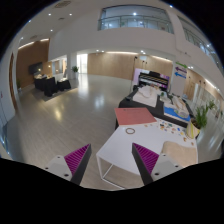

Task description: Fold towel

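The view opened onto a large indoor hall with a pale, glossy floor [75, 105] that reflected the ceiling lights, a balcony with a glass railing [133, 17] high at the far end, and wood-panelled walls [108, 64] behind it. Dark sofas or seats [50, 83] stood well away beyond the left finger, by the wall.

Nearer, ahead of the fingers and to their right, stood a white rectangular table [135, 140]. On its far end lay a flat reddish-pink rectangular piece [134, 116], which may have been the towel, though its material could not be told. Its long axis ran roughly across the view, tilted a little with the table's edge, and it lay flat and well beyond the fingertips. A small dark ring-shaped object [130, 131] sat on the tabletop just in front of it. Farther to the right, cluttered desks [172, 108] carried mixed items too small to make out, with a green potted plant [201, 118] beside them.

The two-finger gripper [112, 160] hung above the near end of the white table, its fingers spread wide apart with nothing between them. The magenta pads [77, 157] faced inward, touching nothing.
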`<state>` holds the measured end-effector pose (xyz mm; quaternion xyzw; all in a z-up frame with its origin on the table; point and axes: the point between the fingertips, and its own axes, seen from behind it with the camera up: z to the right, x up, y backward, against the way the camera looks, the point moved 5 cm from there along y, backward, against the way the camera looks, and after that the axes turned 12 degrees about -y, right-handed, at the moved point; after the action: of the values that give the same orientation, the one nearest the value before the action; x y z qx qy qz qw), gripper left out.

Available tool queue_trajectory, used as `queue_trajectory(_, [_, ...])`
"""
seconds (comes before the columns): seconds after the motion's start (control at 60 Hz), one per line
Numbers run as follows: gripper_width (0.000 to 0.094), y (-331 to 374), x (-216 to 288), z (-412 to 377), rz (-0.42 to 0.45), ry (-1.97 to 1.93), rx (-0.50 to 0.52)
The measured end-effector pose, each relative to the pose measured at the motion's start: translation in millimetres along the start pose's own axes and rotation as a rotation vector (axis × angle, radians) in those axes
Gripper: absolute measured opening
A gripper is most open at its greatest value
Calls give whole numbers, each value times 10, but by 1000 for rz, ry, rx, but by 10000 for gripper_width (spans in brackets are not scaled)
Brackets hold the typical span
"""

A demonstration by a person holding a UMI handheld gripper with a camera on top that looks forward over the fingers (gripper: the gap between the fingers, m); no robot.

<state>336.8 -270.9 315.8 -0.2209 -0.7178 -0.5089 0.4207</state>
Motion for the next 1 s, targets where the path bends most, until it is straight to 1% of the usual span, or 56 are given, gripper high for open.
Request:
queue_trajectory(0.067, [858,19,-25,78,-6,-23,-33])
queue_trajectory(0.083, [855,-76,-42,226,-6,-27,-41])
queue_trajectory(0.15, [856,-65,-65,372,-10,-43,-80])
queue_trajectory(0.167, [857,-3,-59,287,-12,-49,-92])
queue_trajectory(0.183, [856,-144,-97,513,-11,-53,-101])
queue_trajectory(0.317, [857,-160,-182,923,-23,-94,-188])
queue_trajectory(0.333, [857,-45,-204,899,-24,-99,-200])
queue_trajectory(0.35, [857,-219,-221,1063,-23,-103,-212])
queue_trajectory(0.45, [852,-264,-290,1419,-18,-128,-302])
queue_trajectory(0.467, [854,-146,-326,1441,-15,-131,-317])
queue_trajectory(0.483, [854,-282,-341,1575,-11,-133,-335])
queue_trajectory(0.533, [857,-348,-397,1777,-10,-147,-383])
queue_trajectory(0.633, [856,-448,-540,2082,-17,-190,-442])
queue_trajectory(0.767, [855,-751,-729,2455,-8,-209,-484])
queue_trajectory(1.0, [852,-1496,-906,3011,46,-228,-526])
